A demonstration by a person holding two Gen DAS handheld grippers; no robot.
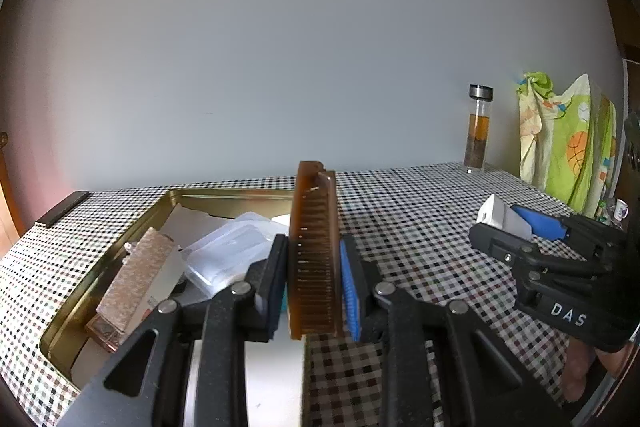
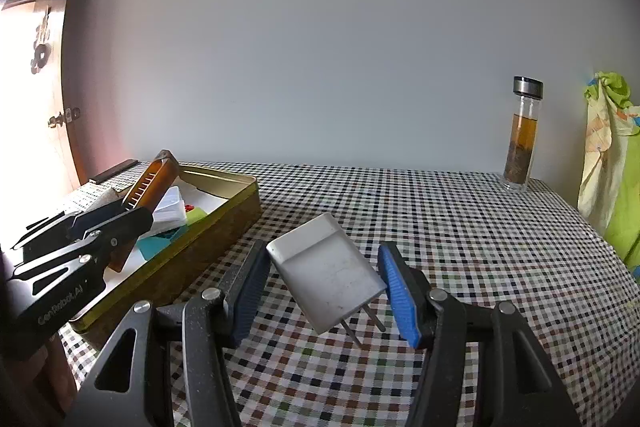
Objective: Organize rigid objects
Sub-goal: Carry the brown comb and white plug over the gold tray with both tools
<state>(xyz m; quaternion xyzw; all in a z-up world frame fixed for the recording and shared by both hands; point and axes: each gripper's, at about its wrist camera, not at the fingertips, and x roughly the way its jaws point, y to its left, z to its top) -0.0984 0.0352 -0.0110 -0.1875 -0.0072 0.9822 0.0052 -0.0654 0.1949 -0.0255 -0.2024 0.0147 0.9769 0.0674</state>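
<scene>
An amber-brown comb (image 1: pixel 316 251) stands on edge between the closed jaws of the left gripper (image 1: pixel 316 267), clamped tight and held above the near edge of a gold-coloured tin tray (image 1: pixel 224 195) on a checked tablecloth (image 1: pixel 420 227). The comb's teeth face the camera and its far end rises clear of the fingers. The tray already holds a clear plastic case (image 1: pixel 224 255), a speckled pinkish block (image 1: pixel 134 279) and white papers — with teal and green pieces visible from the right wrist view.

To the right, over the open cloth and well apart from the tray, the right gripper (image 2: pixel 324 283) grips a white plug adapter (image 2: pixel 326 277) between its narrowly parted jaws, the adapter tilted and its two metal prongs (image 2: pixel 362 325) pointing down toward the camera.

At the back of the table, against the pale wall, a glass bottle (image 2: pixel 524 143) with a metal cap holds brown liquid — and beside it hangs a green and yellow patterned cloth (image 1: pixel 568 143). A dark flat object (image 1: pixel 62 213) lies at the table's far left corner.
</scene>
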